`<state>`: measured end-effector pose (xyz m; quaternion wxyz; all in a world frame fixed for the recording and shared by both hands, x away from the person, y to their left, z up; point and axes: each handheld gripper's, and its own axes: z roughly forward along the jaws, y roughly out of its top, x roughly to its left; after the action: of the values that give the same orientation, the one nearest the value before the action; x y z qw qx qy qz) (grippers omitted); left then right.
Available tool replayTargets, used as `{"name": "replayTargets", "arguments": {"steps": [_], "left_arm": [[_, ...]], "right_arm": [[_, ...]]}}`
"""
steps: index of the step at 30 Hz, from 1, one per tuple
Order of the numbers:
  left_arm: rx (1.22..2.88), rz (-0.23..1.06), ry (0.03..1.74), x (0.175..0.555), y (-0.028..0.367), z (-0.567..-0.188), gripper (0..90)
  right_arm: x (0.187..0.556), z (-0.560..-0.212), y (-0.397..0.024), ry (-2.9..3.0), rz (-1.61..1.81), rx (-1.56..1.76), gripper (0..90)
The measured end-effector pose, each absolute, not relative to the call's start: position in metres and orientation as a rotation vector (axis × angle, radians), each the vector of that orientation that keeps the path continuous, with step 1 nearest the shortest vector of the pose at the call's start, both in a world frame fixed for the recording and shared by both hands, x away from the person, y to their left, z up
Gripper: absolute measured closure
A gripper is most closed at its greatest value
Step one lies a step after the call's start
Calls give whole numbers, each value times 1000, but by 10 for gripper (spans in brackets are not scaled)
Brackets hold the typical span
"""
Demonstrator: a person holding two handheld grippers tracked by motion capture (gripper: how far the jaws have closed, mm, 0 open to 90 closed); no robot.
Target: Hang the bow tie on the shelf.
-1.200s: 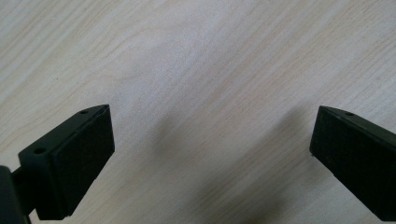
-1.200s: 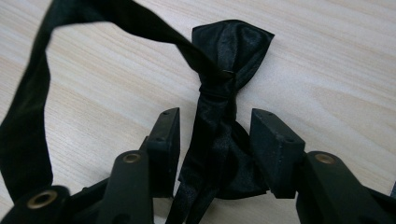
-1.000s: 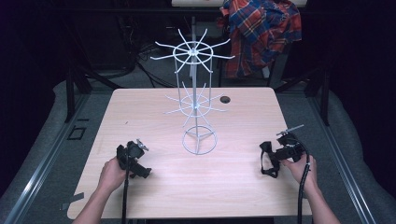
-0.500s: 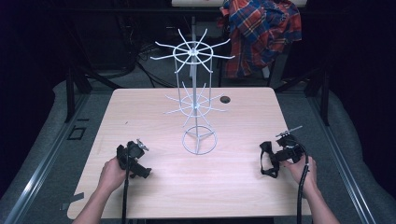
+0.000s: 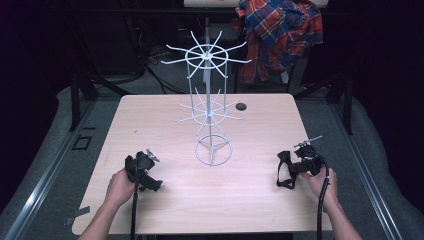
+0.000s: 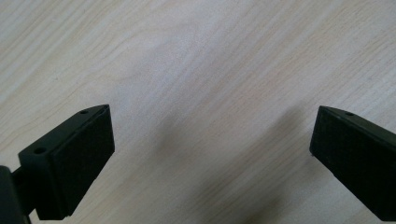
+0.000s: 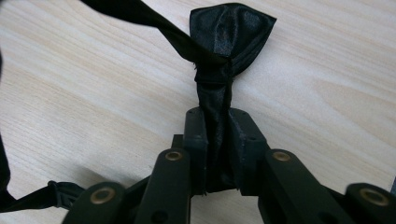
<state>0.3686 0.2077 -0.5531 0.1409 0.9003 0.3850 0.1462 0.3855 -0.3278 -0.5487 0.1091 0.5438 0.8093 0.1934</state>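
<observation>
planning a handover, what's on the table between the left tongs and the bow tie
The white wire rack's ring base stands between the left tongs and the bow tie, slightly farther back, in the high view. Otherwise bare table.

We hold the black two-jaw left gripper (image 5: 143, 171) low near the table's left front, jaws spread wide apart with nothing between them. Our black two-jaw right gripper (image 5: 291, 168) sits near the right edge, jaws clamped tight on a black satin bow tie (image 7: 223, 56). Both forearms enter from below.
</observation>
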Motion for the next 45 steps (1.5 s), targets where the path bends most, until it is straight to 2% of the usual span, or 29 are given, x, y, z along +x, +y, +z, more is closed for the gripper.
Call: {"name": "replayTargets", "arguments": {"steps": [22,32,45], "left_arm": [[2603,409,1110,370,209,-553,0],[2604,412,1109,370,209,-553,0],[2599,408,1107,370,210,-553,0]], "right_arm": [[371,-497,-317,2314,714,1477,796],[367,-474,-294,2308,782,1438,794],[372,-461,-269,2331,840,1408,793]]}}
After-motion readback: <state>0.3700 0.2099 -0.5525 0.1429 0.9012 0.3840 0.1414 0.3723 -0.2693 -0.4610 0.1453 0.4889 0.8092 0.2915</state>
